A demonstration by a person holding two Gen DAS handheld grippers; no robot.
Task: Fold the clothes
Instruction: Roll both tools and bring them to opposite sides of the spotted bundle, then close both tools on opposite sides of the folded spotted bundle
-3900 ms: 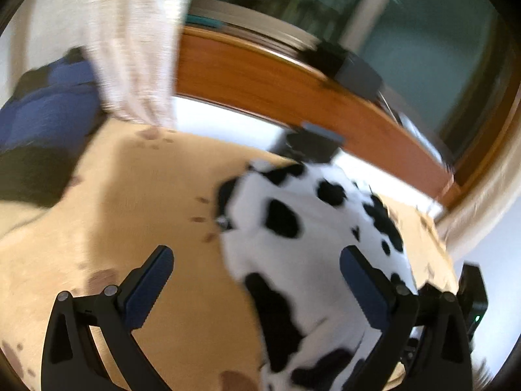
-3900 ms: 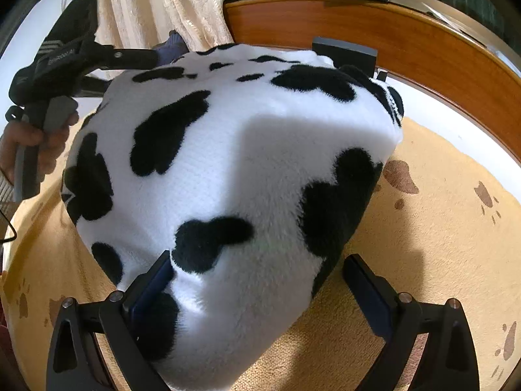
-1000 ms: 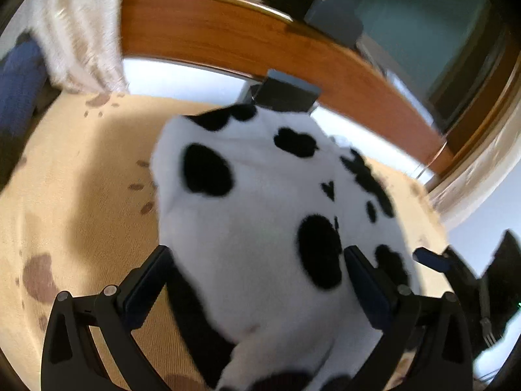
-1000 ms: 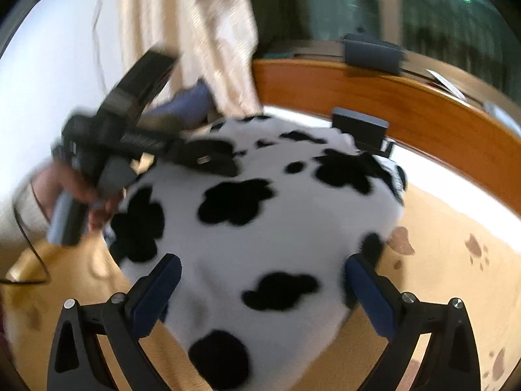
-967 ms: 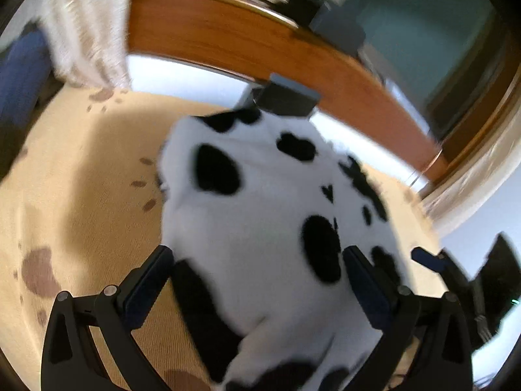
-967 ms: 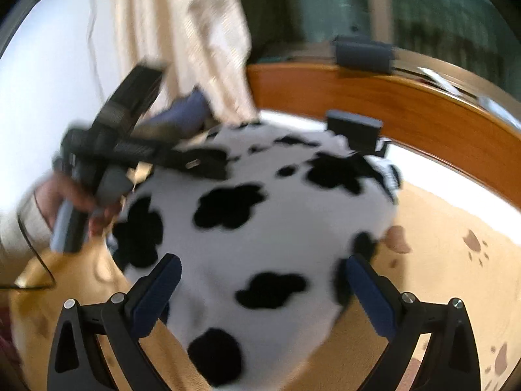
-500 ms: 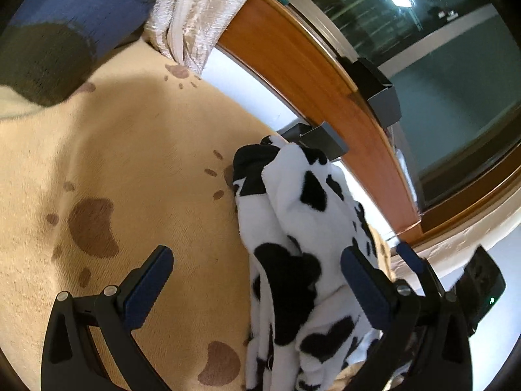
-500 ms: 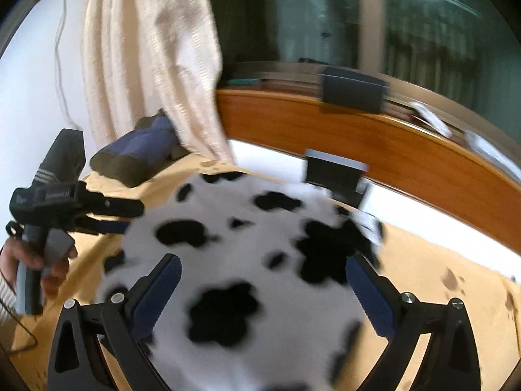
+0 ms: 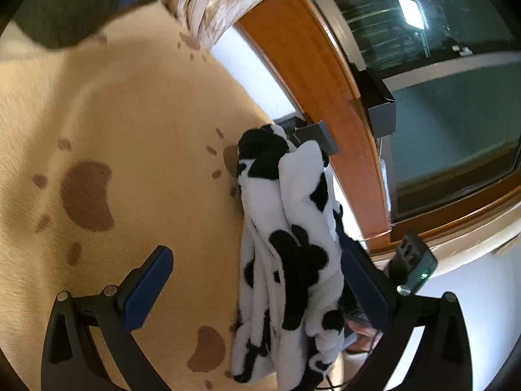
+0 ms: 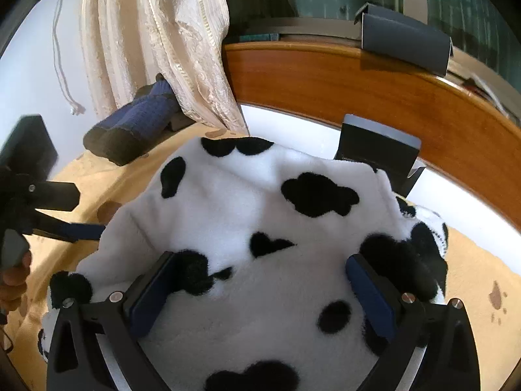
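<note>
A fluffy white garment with black cow patches (image 10: 260, 215) lies in a folded heap on a tan blanket with brown paw prints (image 9: 130, 130). My right gripper (image 10: 260, 293) hovers open right over it, and fleece fills the gap between its blue pads (image 10: 153, 290). In the left wrist view the garment (image 9: 286, 244) is a narrow pile seen from its side. My left gripper (image 9: 255, 280) is open at its left edge, the right pad (image 9: 364, 277) beside the fleece and the left pad over bare blanket. A hand (image 10: 13, 277) holds the left gripper's handle.
A cream curtain (image 10: 162, 49) hangs at the back left, with a blue and dark knitted item (image 10: 136, 123) lying under it. A wooden sill (image 10: 358, 78) runs behind the blanket. One grey box (image 10: 377, 146) stands by the garment, another (image 10: 403, 42) sits on the sill.
The left gripper has drawn off the garment to its left side, so the fleece shrank from filling the view to a narrow pile. The right gripper has come down closer over it.
</note>
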